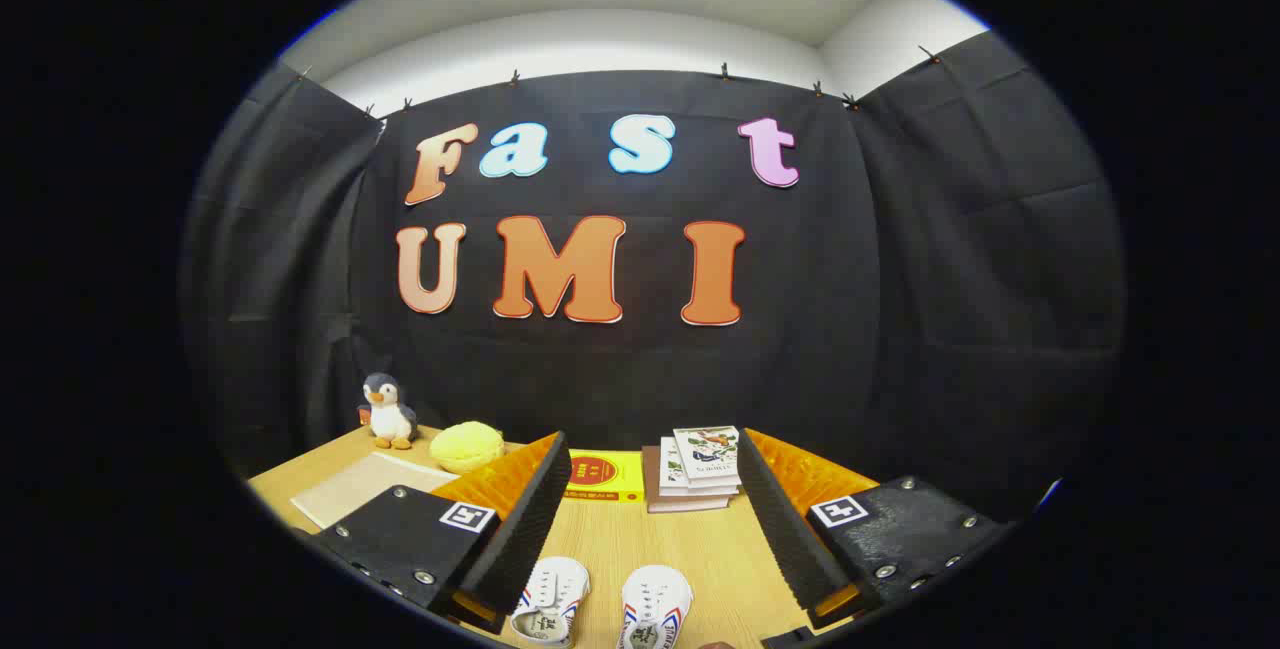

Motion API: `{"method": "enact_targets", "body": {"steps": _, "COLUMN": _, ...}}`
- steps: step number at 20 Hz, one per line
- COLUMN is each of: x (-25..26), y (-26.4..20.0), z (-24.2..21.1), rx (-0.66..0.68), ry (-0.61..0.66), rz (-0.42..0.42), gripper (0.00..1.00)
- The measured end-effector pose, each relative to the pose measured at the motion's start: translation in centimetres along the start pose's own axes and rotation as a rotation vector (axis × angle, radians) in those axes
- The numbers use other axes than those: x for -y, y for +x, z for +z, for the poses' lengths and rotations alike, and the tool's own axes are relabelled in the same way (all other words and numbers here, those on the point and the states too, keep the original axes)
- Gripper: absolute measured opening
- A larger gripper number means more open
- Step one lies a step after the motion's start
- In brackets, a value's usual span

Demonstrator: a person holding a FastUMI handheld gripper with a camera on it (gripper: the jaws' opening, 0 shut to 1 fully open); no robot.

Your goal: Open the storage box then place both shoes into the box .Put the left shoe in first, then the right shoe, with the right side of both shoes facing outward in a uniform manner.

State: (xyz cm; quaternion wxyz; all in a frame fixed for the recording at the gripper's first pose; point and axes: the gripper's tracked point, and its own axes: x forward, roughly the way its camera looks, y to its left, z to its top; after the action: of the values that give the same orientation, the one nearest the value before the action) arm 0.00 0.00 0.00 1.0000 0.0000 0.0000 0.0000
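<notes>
Two white shoes (pixel 600 609) sit side by side on the wooden table (pixel 650 539), low between your gripper (pixel 648 504) fingers, which are spread wide and hold nothing. No storage box identified yet; locate it first. Risk: grabbing the wrong shoe first and breaking the order. Stacked books (pixel 700 469), a yellow box (pixel 603 475), a yellow plush (pixel 467 446) and a penguin toy (pixel 388 412) crowd the far edge.

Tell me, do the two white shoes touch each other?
Apart. The gripper view shows bare table between the left shoe and the right shoe, both between the open fingers.
</notes>
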Motion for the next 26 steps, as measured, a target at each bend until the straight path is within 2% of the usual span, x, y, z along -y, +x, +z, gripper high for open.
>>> {"method": "enact_targets", "body": {"steps": 5, "x": -2.0, "y": 0.0, "z": -1.8, "rx": -0.091, "ry": 0.096, "rz": 0.036, "gripper": 0.99}}
{"method": "enact_targets", "body": {"steps": 11, "x": -2.1, "y": 0.2, "z": -1.9, "rx": -0.113, "ry": 0.077, "rz": 0.045, "gripper": 0.99}}
{"method": "enact_targets", "body": {"steps": 21, "x": -3.0, "y": 1.5, "z": -3.9, "rx": -0.147, "ry": -0.023, "rz": 0.137, "gripper": 0.98}}
{"method": "enact_targets", "body": {"steps": 23, "x": -2.9, "y": 1.6, "z": -4.7, "rx": -0.171, "ry": -0.006, "rz": 0.15, "gripper": 0.99}}
{"method": "enact_targets", "body": {"steps": 26, "x": -3.9, "y": 2.3, "z": -5.6, "rx": -0.178, "ry": 0.059, "rz": 0.216, "gripper": 0.99}}
